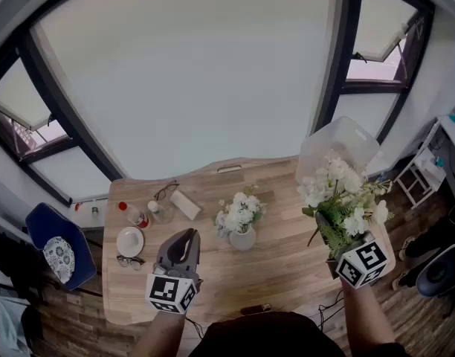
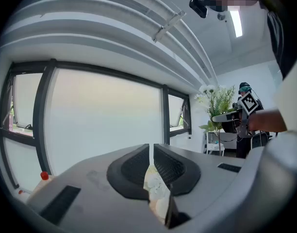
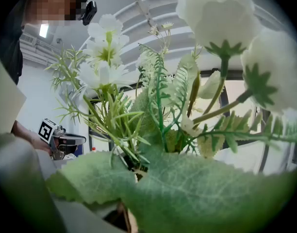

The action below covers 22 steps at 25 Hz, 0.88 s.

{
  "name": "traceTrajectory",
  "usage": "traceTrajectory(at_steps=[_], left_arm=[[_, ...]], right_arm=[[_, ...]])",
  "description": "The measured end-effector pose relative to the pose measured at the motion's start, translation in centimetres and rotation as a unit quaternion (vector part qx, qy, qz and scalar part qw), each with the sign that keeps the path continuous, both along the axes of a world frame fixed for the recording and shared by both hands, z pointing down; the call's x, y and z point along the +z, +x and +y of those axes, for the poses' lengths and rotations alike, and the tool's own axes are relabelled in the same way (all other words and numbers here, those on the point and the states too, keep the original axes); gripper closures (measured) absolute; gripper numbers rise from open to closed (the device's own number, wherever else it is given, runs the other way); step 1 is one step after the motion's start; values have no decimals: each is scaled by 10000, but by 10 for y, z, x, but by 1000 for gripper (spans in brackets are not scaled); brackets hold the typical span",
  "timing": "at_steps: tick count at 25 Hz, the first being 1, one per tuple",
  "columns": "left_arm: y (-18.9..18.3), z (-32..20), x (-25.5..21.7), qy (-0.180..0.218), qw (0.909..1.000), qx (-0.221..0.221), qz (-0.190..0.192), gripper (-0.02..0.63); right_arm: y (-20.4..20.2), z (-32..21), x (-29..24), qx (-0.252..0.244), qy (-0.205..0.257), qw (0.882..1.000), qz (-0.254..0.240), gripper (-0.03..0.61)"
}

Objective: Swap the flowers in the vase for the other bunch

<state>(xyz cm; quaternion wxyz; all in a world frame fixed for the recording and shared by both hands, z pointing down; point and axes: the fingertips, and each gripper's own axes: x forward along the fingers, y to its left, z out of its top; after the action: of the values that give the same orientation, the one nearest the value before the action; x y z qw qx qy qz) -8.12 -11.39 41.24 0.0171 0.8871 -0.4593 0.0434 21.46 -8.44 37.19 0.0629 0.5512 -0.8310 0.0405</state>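
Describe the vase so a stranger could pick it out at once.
Find the wooden table under the big window. Near its middle stands a small round white vase holding white flowers. The saucer and red-capped bottle to its left hold no blooms, and the loose bunch at right is held in the air, not in a vase.

The bench (image 1: 287, 274) lies bare in front of the vase (image 1: 243, 239) and to its right, leaving an open way in from the near edge. The vase's mouth is filled by its white flowers (image 1: 240, 213). To the left, a plate (image 1: 130, 242), spectacles (image 1: 128, 261), a red-capped bottle (image 1: 132, 214), a glass (image 1: 162, 212) and a white box (image 1: 186, 204) crowd together. A clear container (image 1: 339, 147) stands at the far right corner. The held bunch (image 1: 343, 199) hangs over the right end, well apart from the vase.
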Motion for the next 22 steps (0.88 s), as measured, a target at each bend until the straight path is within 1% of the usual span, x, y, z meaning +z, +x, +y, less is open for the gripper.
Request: traceTrajectory(at_steps=[5, 10, 18, 22], left_arm=[[13, -10, 2, 7, 10000, 98, 14, 586], [21, -18, 12, -50, 9999, 113, 20, 586], [50, -23, 28, -75, 9985, 536, 62, 584], [68, -28, 43, -189, 9970, 750, -61, 579]], right_arm=[[0, -5, 3, -54, -45, 10000, -16, 454], [4, -7, 4, -92, -65, 9993, -362, 454], [6, -15, 15, -130, -133, 9991, -386, 454], [8, -19, 20, -156, -176, 9990, -379, 454]])
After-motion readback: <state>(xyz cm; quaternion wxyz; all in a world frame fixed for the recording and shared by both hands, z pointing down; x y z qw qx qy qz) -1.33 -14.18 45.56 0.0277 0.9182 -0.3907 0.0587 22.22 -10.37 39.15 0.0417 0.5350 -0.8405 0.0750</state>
